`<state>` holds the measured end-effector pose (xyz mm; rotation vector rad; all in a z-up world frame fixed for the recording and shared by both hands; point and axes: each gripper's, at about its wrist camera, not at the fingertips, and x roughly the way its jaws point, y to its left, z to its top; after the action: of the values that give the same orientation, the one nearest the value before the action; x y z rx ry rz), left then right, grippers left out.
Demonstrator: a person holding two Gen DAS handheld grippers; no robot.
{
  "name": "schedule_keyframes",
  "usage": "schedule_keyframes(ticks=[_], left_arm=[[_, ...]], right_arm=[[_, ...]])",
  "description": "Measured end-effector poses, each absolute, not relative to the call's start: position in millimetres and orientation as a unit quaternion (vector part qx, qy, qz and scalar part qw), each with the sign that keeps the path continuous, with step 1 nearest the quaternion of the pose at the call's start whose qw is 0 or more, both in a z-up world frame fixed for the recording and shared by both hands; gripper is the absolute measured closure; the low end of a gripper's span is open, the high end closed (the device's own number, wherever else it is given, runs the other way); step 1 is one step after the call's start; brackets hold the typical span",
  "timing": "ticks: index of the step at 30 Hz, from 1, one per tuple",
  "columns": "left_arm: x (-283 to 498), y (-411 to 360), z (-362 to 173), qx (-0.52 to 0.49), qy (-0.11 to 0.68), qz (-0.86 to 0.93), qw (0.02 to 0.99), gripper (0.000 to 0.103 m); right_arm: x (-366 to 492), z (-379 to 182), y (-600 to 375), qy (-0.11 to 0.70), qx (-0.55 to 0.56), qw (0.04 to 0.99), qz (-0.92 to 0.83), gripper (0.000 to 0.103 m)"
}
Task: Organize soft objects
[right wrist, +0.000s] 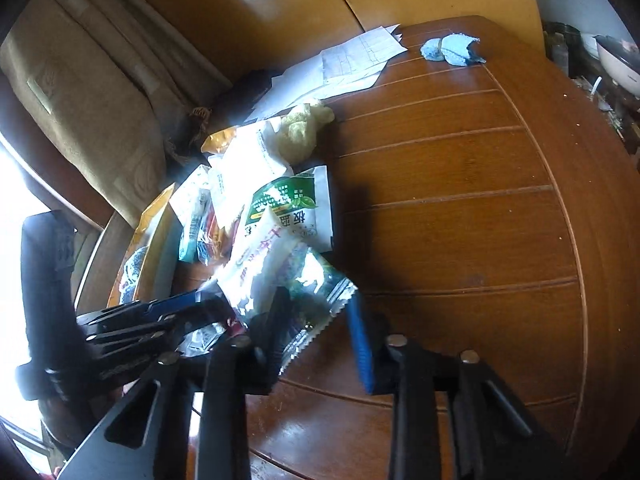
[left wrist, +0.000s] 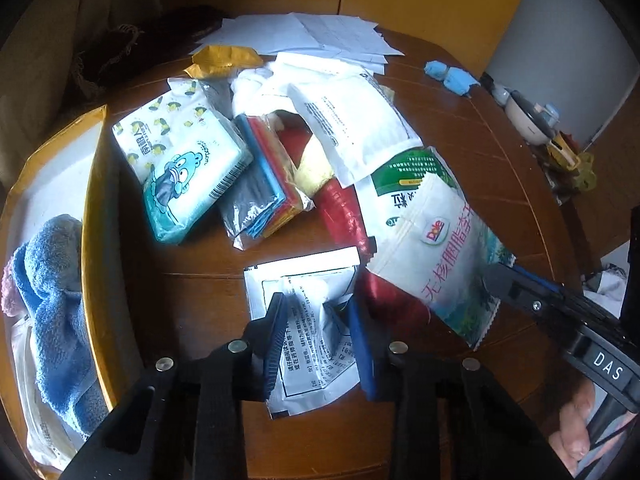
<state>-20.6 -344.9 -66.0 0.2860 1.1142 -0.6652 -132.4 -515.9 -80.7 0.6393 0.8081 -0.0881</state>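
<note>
A person works two handheld claws over a round wooden table (left wrist: 192, 292) heaped with soft packets. The left claw (left wrist: 318, 312) is clamped on a white printed sachet (left wrist: 308, 288), its blue-padded fingers (left wrist: 276, 344) pinching the crumpled middle of the pack at the table's near edge. Just to its right, the right claw (right wrist: 320, 316) has its jaws spread apart around the serrated bottom corner of a white Dole snack bag (left wrist: 444, 256); from the right wrist view that corner lies between the fingers, though whether either pad actually touches it is hard to make out in the glare. The Dole bag lies tilted on top of a green-and-white packet (left wrist: 404, 172) and a red packet (left wrist: 344, 208). Further left on the table rest a cartoon-printed tissue pack (left wrist: 184, 172) and, just beside it, a clear bag of coloured cloths (left wrist: 264, 184), with a white padded envelope (left wrist: 352, 128) leaning across the pile behind them. At the far left stands a yellow-rimmed box (left wrist: 96, 216) holding a blue towel (left wrist: 52, 304). Loose sheets of paper (left wrist: 320, 36) and a crumpled blue face mask (left wrist: 450, 76) lie at the far side of the table.
</note>
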Motion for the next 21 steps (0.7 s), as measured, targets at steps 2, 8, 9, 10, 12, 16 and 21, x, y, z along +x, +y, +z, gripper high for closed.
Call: schedule_keyframes(ticks=[2,8,9,10,12,16,21], left_arm=[[-23.0,-342.5,-65.2,0.131,0.513,-0.311,0.789,0.08],[-27.4,-331.3,-60.6,0.116,0.5,-0.321,0.796,0.088],[-26.7,-329.0,-59.7,0.109,0.501,-0.323,0.795,0.089],[-26.7,-325.0,-57.8,0.098,0.502,-0.328,0.794,0.089],[-26.9,-319.8,-52.5,0.078,0.503,-0.34,0.791,0.089],[-31.0,-307.5,-38.6,0.052,0.493,-0.357,0.792,0.089],[-35.3,-289.7,-24.2,0.018,0.495,-0.373,0.784,0.089]], right_arm=[[-135.4,-80.2,-515.0,0.385,0.309,0.869,-0.041,0.083],[-147.6,-69.7,-510.1,0.36,0.312,0.879,-0.022,0.098],[-149.4,-66.5,-508.1,0.354,0.311,0.882,-0.017,0.099],[-150.8,-63.2,-506.4,0.349,0.309,0.885,-0.013,0.1],[-154.0,-56.6,-503.3,0.34,0.307,0.889,-0.005,0.101],[-160.0,-40.9,-492.2,0.324,0.294,0.899,0.008,0.102],[-163.2,-21.2,-476.5,0.308,0.279,0.909,0.02,0.102]])
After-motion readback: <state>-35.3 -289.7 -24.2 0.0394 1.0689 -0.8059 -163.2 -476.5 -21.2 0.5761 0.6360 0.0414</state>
